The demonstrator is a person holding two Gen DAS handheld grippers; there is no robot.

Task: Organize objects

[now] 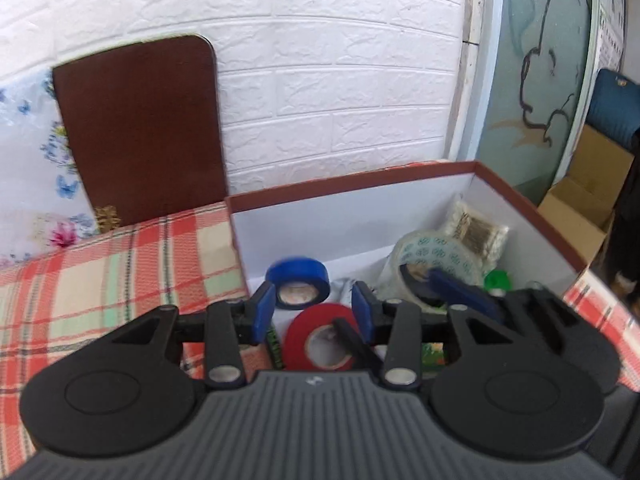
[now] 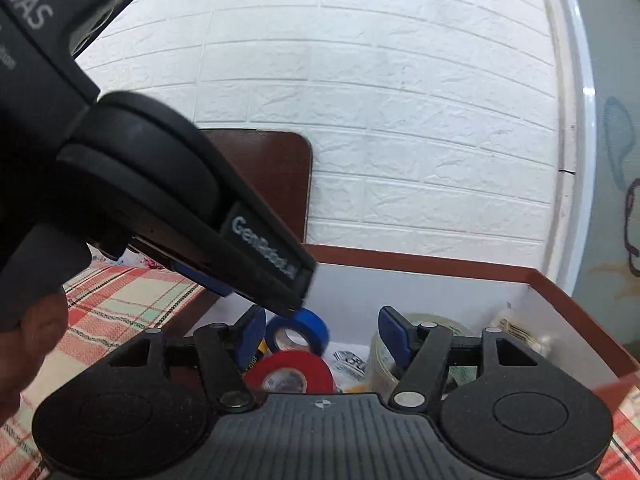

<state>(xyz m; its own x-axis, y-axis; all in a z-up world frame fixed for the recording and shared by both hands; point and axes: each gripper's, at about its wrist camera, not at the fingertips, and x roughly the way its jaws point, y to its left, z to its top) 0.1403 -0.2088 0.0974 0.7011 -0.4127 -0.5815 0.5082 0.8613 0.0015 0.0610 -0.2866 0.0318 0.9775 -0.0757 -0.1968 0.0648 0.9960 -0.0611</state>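
An open box [image 1: 360, 182] with a red-brown rim and white inside stands on a plaid cloth. In it lie a blue tape roll [image 1: 298, 282], a red tape roll [image 1: 320, 338], a clear tape roll [image 1: 432, 264] and a small packet [image 1: 476, 230]. My left gripper [image 1: 314, 312] is open and empty, hovering just above the two coloured rolls. My right gripper [image 2: 322, 338] is open and empty over the same box [image 2: 440, 262], with the red roll [image 2: 290, 374] and blue roll [image 2: 300, 330] between its fingers. The left gripper's body crosses the right wrist view [image 2: 192, 208].
A plaid cloth [image 1: 100, 276] covers the surface left of the box. A brown board [image 1: 140, 128] leans on the white brick wall. A floral cushion [image 1: 36, 184] lies at far left. A cardboard box [image 1: 584, 196] and a glass door stand at right.
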